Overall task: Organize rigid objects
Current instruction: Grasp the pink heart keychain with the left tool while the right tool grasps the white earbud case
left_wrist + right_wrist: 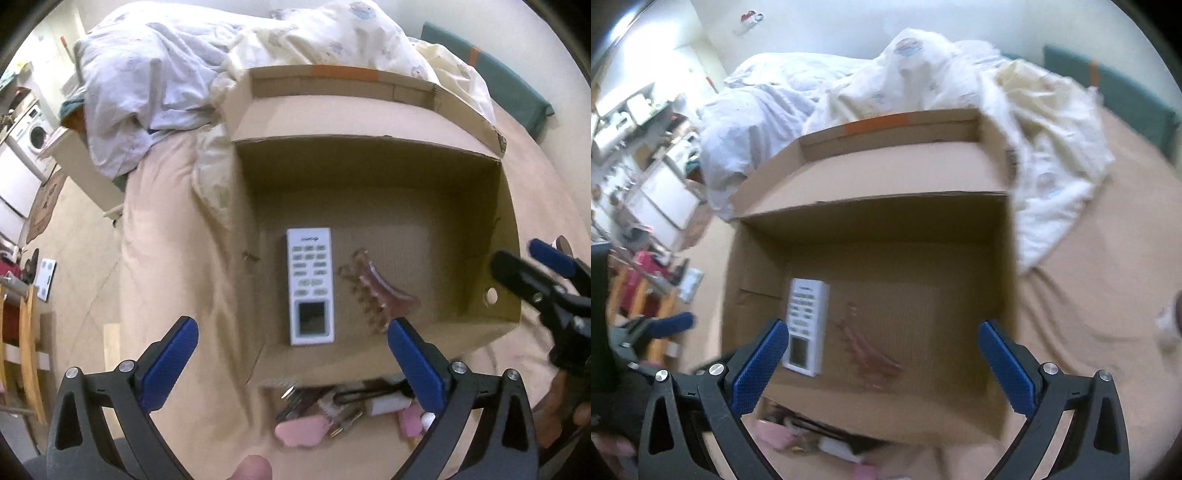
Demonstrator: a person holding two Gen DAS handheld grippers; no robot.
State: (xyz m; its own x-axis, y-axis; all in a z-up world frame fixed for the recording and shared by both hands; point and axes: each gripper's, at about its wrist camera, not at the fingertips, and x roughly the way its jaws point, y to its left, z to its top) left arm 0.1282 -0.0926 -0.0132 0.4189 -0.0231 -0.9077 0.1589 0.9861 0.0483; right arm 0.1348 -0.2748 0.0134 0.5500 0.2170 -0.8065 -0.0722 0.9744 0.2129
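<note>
An open cardboard box (495,229) (753,258) lies on the bed. On its floor rest a white remote control (311,286) (806,325) and, to its right, a pink-brown hair claw clip (373,291) (866,345). My left gripper (291,354) hangs open over the box's near edge, nothing between its fingers. My right gripper (882,354) is open too, above the box's near wall, empty; it also shows at the right edge of the left wrist view (532,258). A heap of small items (343,410) (812,439), pink ones and clips among them, lies just in front of the box.
Rumpled white and cream bedding (258,55) (942,74) is piled behind the box. A beige sheet (166,229) covers the bed, whose left edge drops to the floor. A washing machine (35,134) and furniture stand at far left. A teal headboard (509,74) is at right.
</note>
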